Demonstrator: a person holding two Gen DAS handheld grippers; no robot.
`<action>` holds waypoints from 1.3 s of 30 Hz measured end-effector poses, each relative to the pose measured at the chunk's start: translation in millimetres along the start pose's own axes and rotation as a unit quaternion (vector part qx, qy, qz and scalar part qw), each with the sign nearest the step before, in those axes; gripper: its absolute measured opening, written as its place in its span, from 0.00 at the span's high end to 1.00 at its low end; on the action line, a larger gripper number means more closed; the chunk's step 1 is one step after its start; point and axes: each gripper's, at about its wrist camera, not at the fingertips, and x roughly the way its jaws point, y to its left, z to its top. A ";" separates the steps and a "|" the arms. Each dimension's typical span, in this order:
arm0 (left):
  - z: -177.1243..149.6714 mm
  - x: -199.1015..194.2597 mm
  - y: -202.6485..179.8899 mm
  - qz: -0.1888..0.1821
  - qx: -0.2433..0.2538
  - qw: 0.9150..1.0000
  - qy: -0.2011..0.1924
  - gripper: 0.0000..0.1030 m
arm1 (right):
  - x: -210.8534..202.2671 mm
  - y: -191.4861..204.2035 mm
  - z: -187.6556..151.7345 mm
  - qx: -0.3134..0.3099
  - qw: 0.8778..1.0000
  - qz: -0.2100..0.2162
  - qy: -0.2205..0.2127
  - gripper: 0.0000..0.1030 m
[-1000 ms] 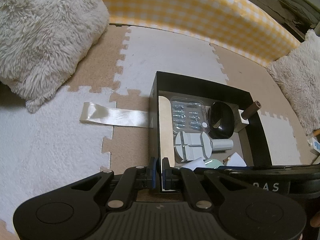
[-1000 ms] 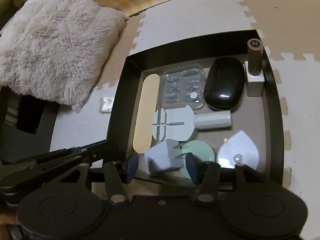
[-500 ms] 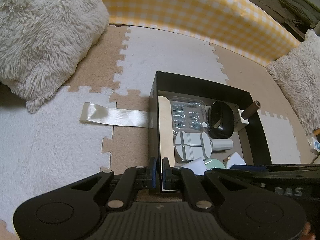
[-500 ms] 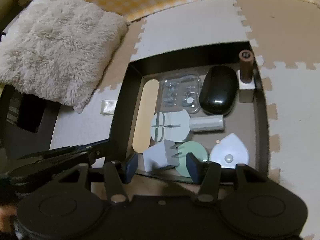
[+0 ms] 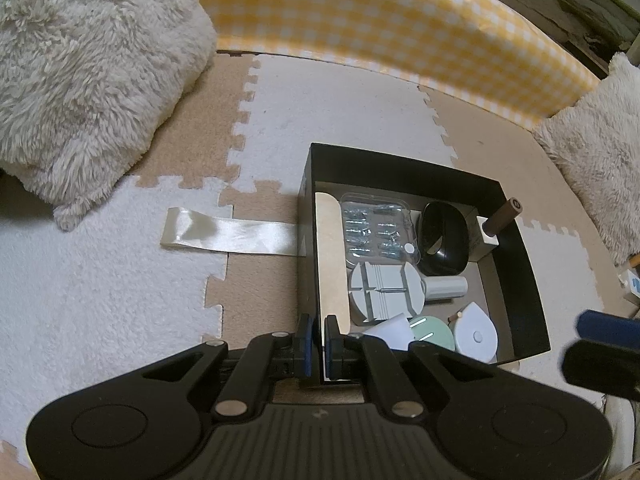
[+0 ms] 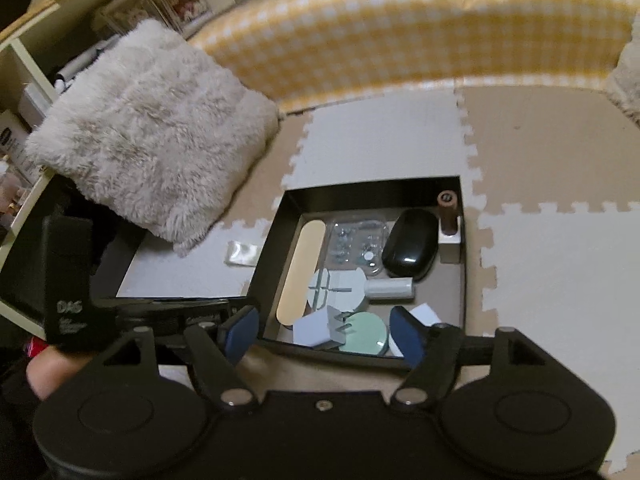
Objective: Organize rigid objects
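A black box point(image 5: 520, 248) point(image 6: 272, 268) sits on the foam mat and holds several rigid items: a tan flat stick point(image 5: 330, 256), a clear screw pack point(image 5: 376, 226), a black oval case point(image 5: 442, 240), a brown cylinder in a white block point(image 5: 502, 220), a grey round tool point(image 5: 386, 294), a white plug point(image 6: 316, 330), a green disc point(image 6: 366, 338) and a white teardrop piece point(image 5: 476, 336). My left gripper point(image 5: 316, 340) is shut on the box's left wall at its near corner. My right gripper point(image 6: 324, 334) is open and empty, above the box's near edge.
A fluffy cushion point(image 5: 88, 80) lies at the far left and another point(image 5: 600, 152) at the far right. A yellow checked barrier point(image 5: 400, 28) runs along the back. A shiny strip point(image 5: 232, 234) lies on the mat left of the box. Shelves point(image 6: 48, 60) stand far left.
My right gripper has risen and pulled back from the box and its jaws have opened wider. My left gripper has stayed clamped on the box wall.
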 end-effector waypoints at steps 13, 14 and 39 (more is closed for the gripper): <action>-15.3 -40.8 -12.9 0.002 0.001 0.999 -0.052 0.42 | -43.6 -9.1 -28.0 0.000 0.997 -0.049 -0.053 0.20; -18.0 -47.2 -13.9 0.005 0.001 0.998 -0.061 0.37 | -46.3 -9.8 -29.3 0.002 0.997 -0.052 -0.056 0.20; -97.9 -145.2 -50.5 0.048 0.038 0.978 -0.202 0.00 | -100.1 -3.8 -79.3 -0.048 0.977 -0.126 -0.163 0.06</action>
